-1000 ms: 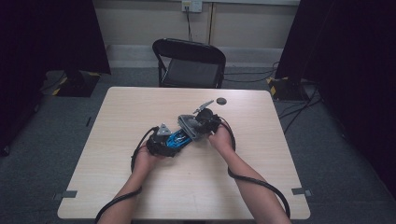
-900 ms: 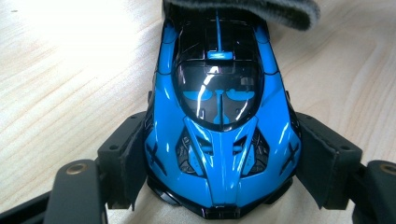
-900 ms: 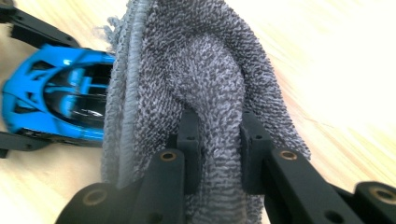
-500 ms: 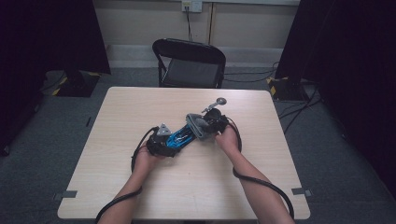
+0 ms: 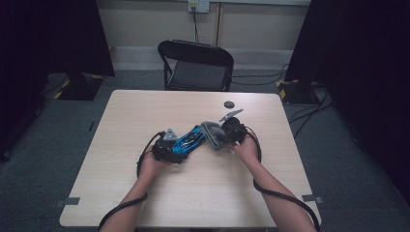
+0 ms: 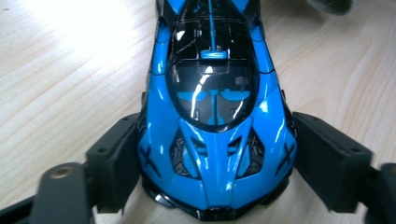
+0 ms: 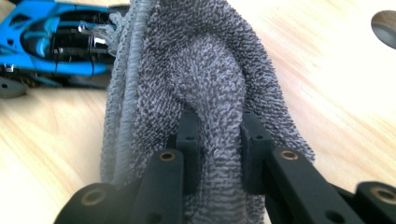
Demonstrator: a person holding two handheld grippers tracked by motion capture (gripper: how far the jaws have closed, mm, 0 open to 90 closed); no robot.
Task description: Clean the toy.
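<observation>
A blue and black toy car [image 5: 189, 139] lies at the middle of the wooden table [image 5: 145, 116]. My left gripper [image 5: 170, 147] is shut on the toy car [image 6: 215, 107], its two black pads pressed against the sides of the car's nose. A folded grey cloth [image 5: 212, 135] touches the car's far end. My right gripper [image 5: 223, 135] is shut on the grey cloth [image 7: 201, 84], pinching a fold of it between its fingers [image 7: 189, 140]. The car's rear [image 7: 51, 42] shows at the upper left of the right gripper view, against the cloth's edge.
A small dark round disc [image 5: 228, 104] lies on the table beyond the right gripper, and its edge [image 7: 385, 28] appears in the right gripper view. A black folding chair [image 5: 196, 65] stands behind the table. Cables trail from both grippers toward the near edge.
The right gripper and the cloth have slid a little along the car's far end, toward the far right. The left gripper and the car have stayed put.
</observation>
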